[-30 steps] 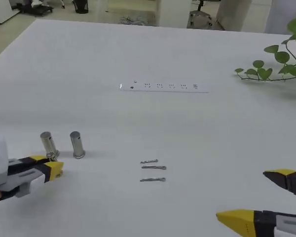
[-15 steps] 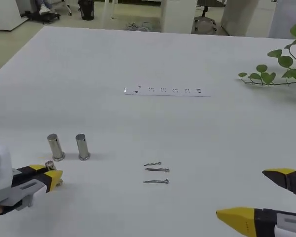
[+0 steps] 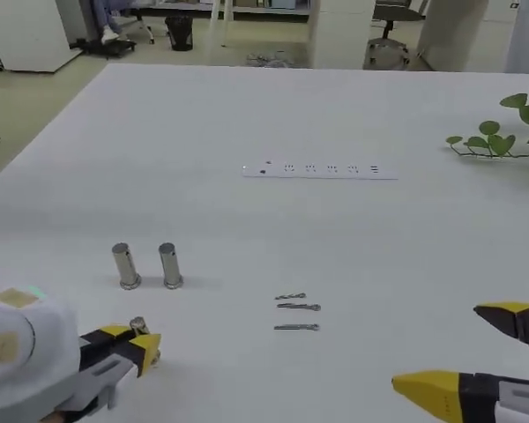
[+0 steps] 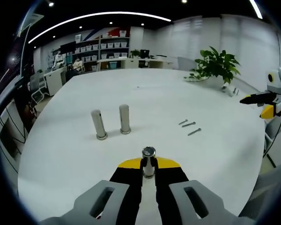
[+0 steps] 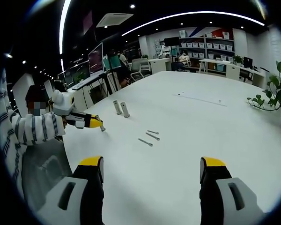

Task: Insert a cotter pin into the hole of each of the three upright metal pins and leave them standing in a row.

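Head view: left gripper (image 3: 146, 345) low by the near-left corner of the table (image 3: 247, 106), jaws closed tight on the held pin (image 3: 139, 328). Pin upright; cannot tell if its base touches the table. Just beyond it, left standing pin (image 3: 126, 265) and right standing pin (image 3: 169, 264), both upright, side by side, not touching. Three cotter pins (image 3: 299, 307) flat, stacked one behind another, toward the near edge at mid-table, well apart from the metal pins. Right gripper (image 3: 435, 345) at the near-right corner, jaws spread wide, nothing between. Power strip (image 3: 320, 169) further toward the far edge, plant (image 3: 507, 137) at the right edge.

Left gripper view: left gripper (image 4: 148, 167) pinched on the held pin (image 4: 148, 157), round top facing up. Left standing pin (image 4: 99, 124) and right standing pin (image 4: 125, 119) ahead. Cotter pins (image 4: 189, 125) off to the right, right gripper (image 4: 257, 99) further right, plant (image 4: 215, 63) behind.

Right gripper view: right gripper (image 5: 151, 164) wide open, bare table (image 5: 201, 126) between the jaws. Cotter pins (image 5: 149, 137) ahead. Left gripper (image 5: 91, 123) at left beside a striped sleeve (image 5: 37, 129), two standing pins behind it at (image 5: 121, 108). Power strip (image 5: 199, 98) further off.
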`<control>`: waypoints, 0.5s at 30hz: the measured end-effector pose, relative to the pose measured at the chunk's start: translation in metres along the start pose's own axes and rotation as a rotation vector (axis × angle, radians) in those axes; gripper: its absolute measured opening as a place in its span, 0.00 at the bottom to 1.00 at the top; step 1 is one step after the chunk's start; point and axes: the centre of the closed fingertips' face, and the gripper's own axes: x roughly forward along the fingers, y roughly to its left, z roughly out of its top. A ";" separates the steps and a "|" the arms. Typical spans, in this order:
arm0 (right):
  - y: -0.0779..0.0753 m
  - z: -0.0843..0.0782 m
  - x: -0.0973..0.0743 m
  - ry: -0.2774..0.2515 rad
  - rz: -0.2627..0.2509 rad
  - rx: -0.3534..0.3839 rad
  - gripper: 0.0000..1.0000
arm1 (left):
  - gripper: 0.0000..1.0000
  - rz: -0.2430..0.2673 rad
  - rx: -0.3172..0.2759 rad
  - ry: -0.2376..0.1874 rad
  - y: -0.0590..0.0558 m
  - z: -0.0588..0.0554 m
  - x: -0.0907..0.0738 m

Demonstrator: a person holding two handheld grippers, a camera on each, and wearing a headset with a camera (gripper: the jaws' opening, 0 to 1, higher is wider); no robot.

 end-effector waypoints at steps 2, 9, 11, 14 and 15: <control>-0.001 0.000 0.001 -0.002 0.002 -0.002 0.83 | 0.05 0.005 0.001 0.006 -0.001 -0.003 -0.001; 0.000 0.003 0.004 -0.006 0.011 -0.005 0.83 | 0.05 0.043 -0.018 0.018 -0.001 -0.012 0.001; 0.000 0.003 0.004 -0.004 0.014 -0.006 0.82 | 0.05 0.037 -0.020 0.027 -0.004 -0.015 0.002; 0.000 0.003 0.005 -0.003 0.014 -0.007 0.82 | 0.05 0.038 -0.009 0.024 -0.009 -0.016 0.002; 0.000 0.003 0.005 -0.004 0.014 -0.006 0.82 | 0.05 0.037 -0.007 0.025 -0.009 -0.017 0.002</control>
